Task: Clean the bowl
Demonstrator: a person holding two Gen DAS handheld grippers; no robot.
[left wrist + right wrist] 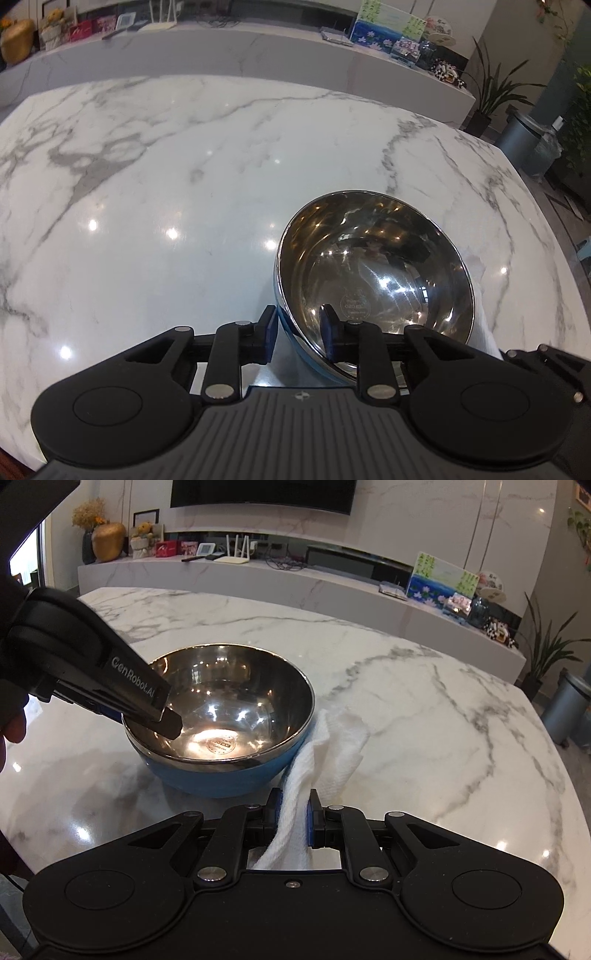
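Bowl: We find the steel bowl (218,720), blue on the outside, on the marble table (424,716), upright and mouth up, its inside bare and shiny.
Axis: Being round, it has no long axis that we can name; its opening faces straight up, perhaps tipped a little toward the left gripper.
Left gripper: The left gripper (298,334) straddles the near rim, one finger inside the bowl and one outside. From the left wrist view we judge it clamped on the wall.
Cloth: A white cloth (332,746) lies crumpled on the table, touching the bowl's blue side.
Right gripper: The right gripper (293,818) is pinched together on the near end of that cloth.
Risk, slip: We judge the rim hold thin. Polished steel could slide out of the pads once wiping presses on it.
Risk, tip: Pressure on the far wall could rock or skate the bowl on the glossy marble.
Risk, cloth: Only one end is held, so the loose part could drag under the bowl or miss the inside.
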